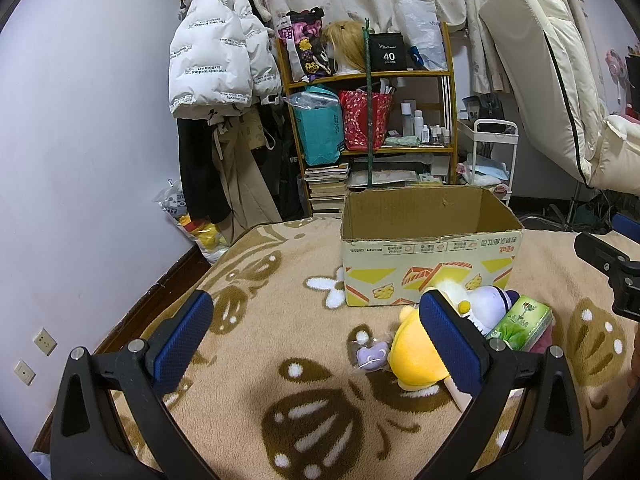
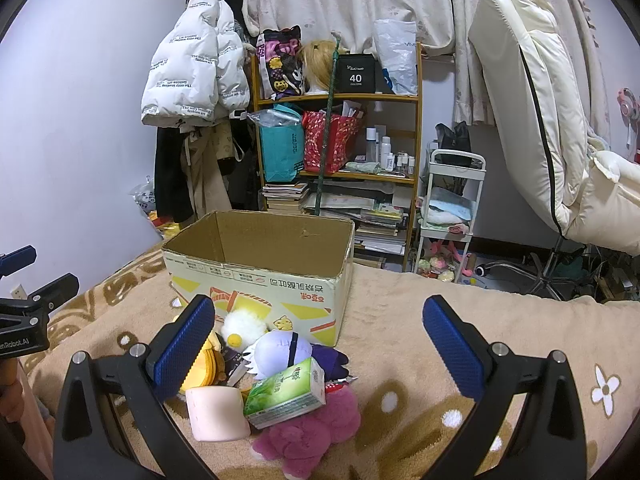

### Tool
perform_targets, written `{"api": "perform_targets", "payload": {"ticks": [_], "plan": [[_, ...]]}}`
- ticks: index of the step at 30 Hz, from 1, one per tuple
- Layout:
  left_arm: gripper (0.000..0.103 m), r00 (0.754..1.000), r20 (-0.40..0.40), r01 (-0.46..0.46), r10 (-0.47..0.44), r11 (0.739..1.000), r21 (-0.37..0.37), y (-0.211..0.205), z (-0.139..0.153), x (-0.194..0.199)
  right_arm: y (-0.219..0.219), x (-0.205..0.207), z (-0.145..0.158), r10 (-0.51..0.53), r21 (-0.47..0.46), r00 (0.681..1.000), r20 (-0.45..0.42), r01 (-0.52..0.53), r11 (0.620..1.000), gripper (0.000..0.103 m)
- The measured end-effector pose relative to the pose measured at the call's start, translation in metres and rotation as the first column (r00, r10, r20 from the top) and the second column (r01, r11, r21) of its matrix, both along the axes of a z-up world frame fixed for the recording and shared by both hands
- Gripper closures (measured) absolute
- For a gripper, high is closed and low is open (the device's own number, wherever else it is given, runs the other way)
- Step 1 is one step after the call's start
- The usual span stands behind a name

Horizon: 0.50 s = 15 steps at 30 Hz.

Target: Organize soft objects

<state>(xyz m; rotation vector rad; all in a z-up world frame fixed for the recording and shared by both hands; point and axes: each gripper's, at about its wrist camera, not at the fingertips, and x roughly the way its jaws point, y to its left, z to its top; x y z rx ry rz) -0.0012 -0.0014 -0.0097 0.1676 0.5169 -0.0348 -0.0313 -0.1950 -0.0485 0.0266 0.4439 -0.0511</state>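
An open cardboard box (image 1: 432, 268) (image 2: 260, 276) stands on the patterned beige blanket (image 1: 288, 320). In front of it lies a pile of soft things: a yellow plush (image 1: 412, 356), a white-and-purple plush (image 2: 282, 350), a white fluffy plush (image 2: 242, 326), a pink plush (image 2: 308, 432), a green tissue pack (image 2: 286, 394), a pale pink roll (image 2: 216, 412) and a small lilac item (image 1: 372, 354). My left gripper (image 1: 320, 332) is open and empty, left of the pile. My right gripper (image 2: 320, 332) is open and empty, above the pile's right side.
Beyond the bed stand a wooden shelf (image 2: 340, 98) with bags, bottles and books, a white trolley (image 2: 452, 208), hanging coats (image 1: 216, 68) and a folded cream mattress (image 2: 532, 100). The other gripper shows at each view's edge (image 1: 608, 268) (image 2: 28, 308).
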Motion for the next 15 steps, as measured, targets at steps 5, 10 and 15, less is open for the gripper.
{"api": "perform_targets", "payload": {"ticks": [5,10,15], "plan": [[0.001,0.999,-0.047,0.010,-0.008,0.999,0.033,-0.007,-0.009,0.008,0.004,0.000,-0.001,0.000,0.000,1.000,-0.007,0.000,1.000,0.000],[0.001,0.996,-0.081,0.038,-0.034,0.998,0.046,-0.014,-0.013,0.017,0.012,0.006,-0.014,0.026,0.007,0.998,-0.049,-0.026,1.000,0.000],[0.001,0.991,-0.117,0.068,-0.062,0.997,0.043,-0.021,-0.020,0.028,0.016,0.015,-0.021,0.054,0.000,0.995,-0.089,-0.054,0.999,0.000]]}}
